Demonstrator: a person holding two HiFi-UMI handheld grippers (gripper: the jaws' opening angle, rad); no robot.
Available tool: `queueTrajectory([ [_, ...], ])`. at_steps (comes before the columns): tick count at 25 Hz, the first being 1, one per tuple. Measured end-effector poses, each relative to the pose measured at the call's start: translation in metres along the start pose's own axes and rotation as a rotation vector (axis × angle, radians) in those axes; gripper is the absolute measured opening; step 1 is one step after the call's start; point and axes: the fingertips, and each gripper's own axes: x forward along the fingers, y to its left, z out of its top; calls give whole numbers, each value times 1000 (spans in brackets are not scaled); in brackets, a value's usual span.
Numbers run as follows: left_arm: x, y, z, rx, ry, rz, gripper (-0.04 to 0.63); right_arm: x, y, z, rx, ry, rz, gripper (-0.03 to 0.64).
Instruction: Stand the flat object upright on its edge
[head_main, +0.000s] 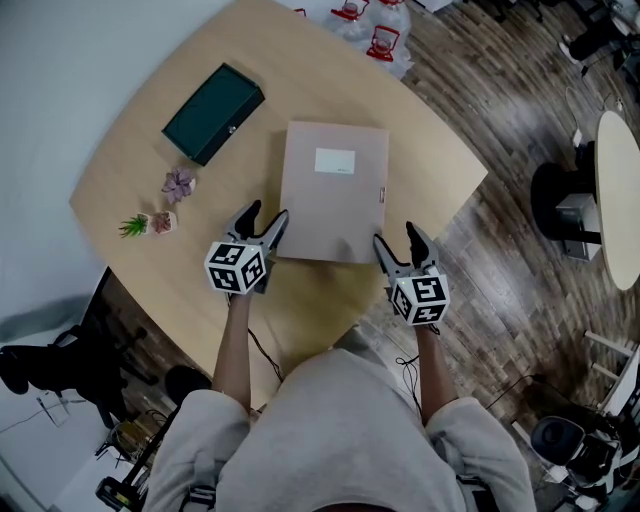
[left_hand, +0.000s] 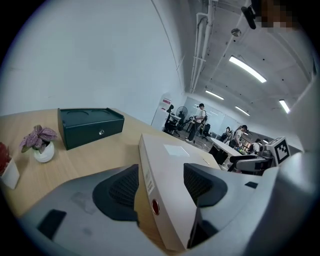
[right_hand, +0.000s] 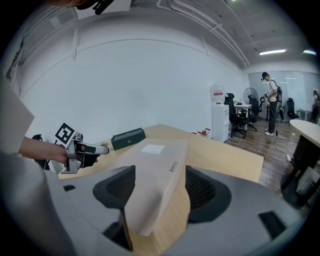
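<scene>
A flat beige file box (head_main: 330, 190) with a white label lies flat on the light wooden table (head_main: 140, 170). My left gripper (head_main: 266, 218) is at the box's near-left corner and my right gripper (head_main: 396, 236) is at its near-right corner. In the left gripper view the left gripper (left_hand: 160, 185) is open, with the box's corner (left_hand: 170, 165) and its spine with a red dot between the pads. In the right gripper view the right gripper (right_hand: 155, 187) is open around the other corner of the box (right_hand: 155, 160), and bare table shows beside the right pad.
A dark green case (head_main: 213, 112) lies at the far left of the table. Two small potted plants (head_main: 178, 184) (head_main: 148, 224) stand left of my left gripper. Red-and-white items (head_main: 382, 42) sit at the far edge. A round table (head_main: 620, 200) stands off to the right.
</scene>
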Motion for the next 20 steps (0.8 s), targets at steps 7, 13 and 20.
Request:
queueTrajectory([
  [7, 16, 3, -12, -30, 36, -8, 273, 20, -5, -6, 26, 39, 28, 304],
  [13, 27, 6, -13, -48, 57, -17, 288, 38, -10, -13, 72, 69, 47, 310],
  [20, 46, 10, -10, -56, 82, -38, 301, 57, -16, -16, 92, 93, 55, 318],
])
